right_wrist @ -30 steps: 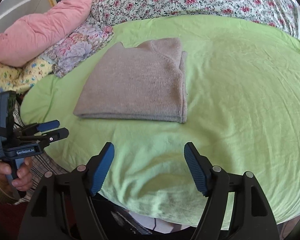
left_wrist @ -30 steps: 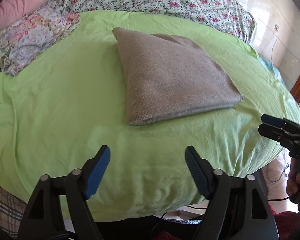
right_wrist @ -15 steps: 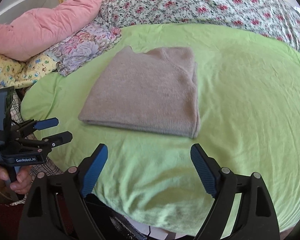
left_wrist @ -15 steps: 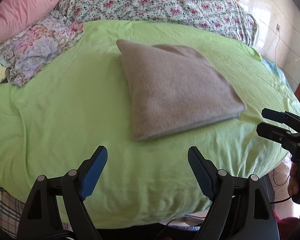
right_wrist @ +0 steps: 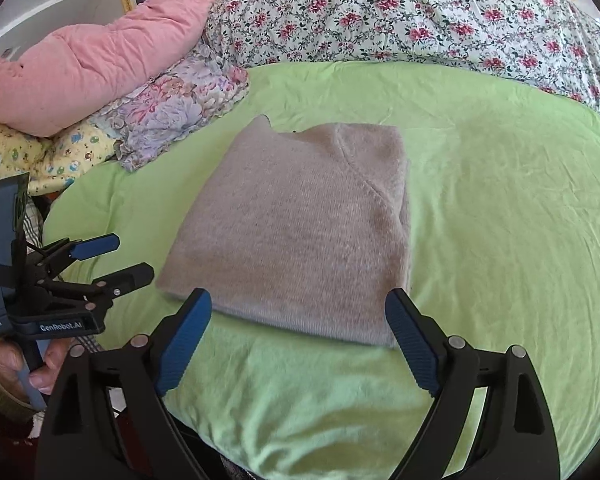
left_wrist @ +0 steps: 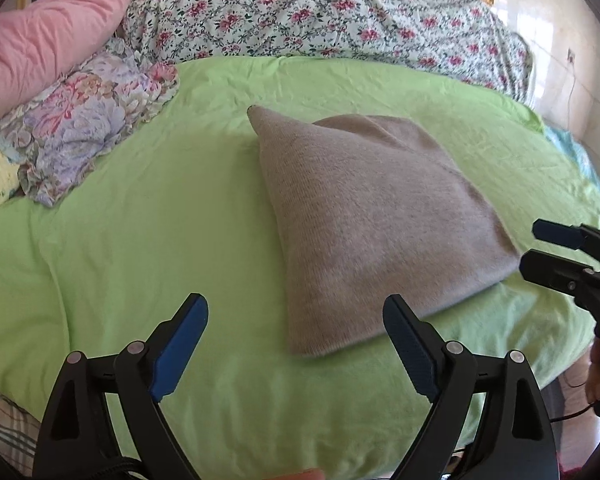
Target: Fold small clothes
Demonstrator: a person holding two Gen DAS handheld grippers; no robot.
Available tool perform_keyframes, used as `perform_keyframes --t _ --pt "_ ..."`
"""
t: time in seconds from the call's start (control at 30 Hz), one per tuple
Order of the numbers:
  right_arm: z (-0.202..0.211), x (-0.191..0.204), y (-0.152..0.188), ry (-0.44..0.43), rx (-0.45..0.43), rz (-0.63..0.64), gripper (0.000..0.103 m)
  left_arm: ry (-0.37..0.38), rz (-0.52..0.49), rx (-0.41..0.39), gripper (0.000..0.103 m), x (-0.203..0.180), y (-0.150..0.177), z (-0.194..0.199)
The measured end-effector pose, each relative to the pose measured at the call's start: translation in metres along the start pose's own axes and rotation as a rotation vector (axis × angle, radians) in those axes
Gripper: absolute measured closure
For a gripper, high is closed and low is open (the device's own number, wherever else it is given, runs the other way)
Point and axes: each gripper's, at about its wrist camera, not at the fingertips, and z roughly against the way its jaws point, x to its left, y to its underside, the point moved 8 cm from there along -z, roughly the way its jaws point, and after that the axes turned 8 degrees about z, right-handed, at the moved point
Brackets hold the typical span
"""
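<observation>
A folded beige knit garment (left_wrist: 372, 216) lies flat on the green sheet (left_wrist: 148, 216); it also shows in the right wrist view (right_wrist: 300, 228). My left gripper (left_wrist: 296, 344) is open and empty, just short of the garment's near corner. It also shows at the left of the right wrist view (right_wrist: 112, 256). My right gripper (right_wrist: 298, 340) is open and empty, its fingertips at the garment's near edge. It also shows at the right of the left wrist view (left_wrist: 540, 248), beside the garment's right corner.
A floral quilt (right_wrist: 420, 16) runs along the back of the bed. A pink duvet (right_wrist: 100, 64) and a pile of patterned fabrics (right_wrist: 172, 116) lie at the back left. The bed's near edge (right_wrist: 340, 452) drops off under my grippers.
Both grippers have moved forward toward the folded garment, which now looks larger and nearer. Both have stayed open.
</observation>
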Motion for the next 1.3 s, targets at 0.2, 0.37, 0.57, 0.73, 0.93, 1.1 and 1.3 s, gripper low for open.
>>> perform_keyframes --t 0.2,0.37,0.57,0.73,0.93,1.1,1.3 --pt "-0.015 -0.004 -0.007 0.007 0.033 0.008 0.014 -0.061 -0.002 0.037 0.012 0.002 -0.011 -0.020" --pt "-0.025 -0.014 -0.015 -0.003 0.042 -0.001 0.014 -0.088 -0.008 0.054 0.012 0.001 -0.017 -0.031" --pt "-0.036 -0.024 -0.021 -0.025 0.060 -0.048 0.014 -0.085 -0.012 0.054 0.011 -0.004 -0.024 -0.035" --pt "-0.039 -0.025 -0.023 -0.031 0.069 -0.058 0.014 -0.070 -0.012 0.056 0.011 -0.007 -0.026 -0.033" --pt "-0.035 -0.021 -0.020 -0.023 0.076 -0.020 0.014 -0.058 -0.023 0.051 0.009 -0.012 -0.024 -0.027" --pt "-0.036 -0.021 -0.018 -0.016 0.083 -0.009 0.014 -0.058 -0.020 0.052 0.009 -0.014 -0.022 -0.026" --pt "-0.037 -0.023 -0.020 -0.023 0.082 -0.022 0.014 -0.055 -0.019 0.050 0.009 -0.014 -0.023 -0.025"
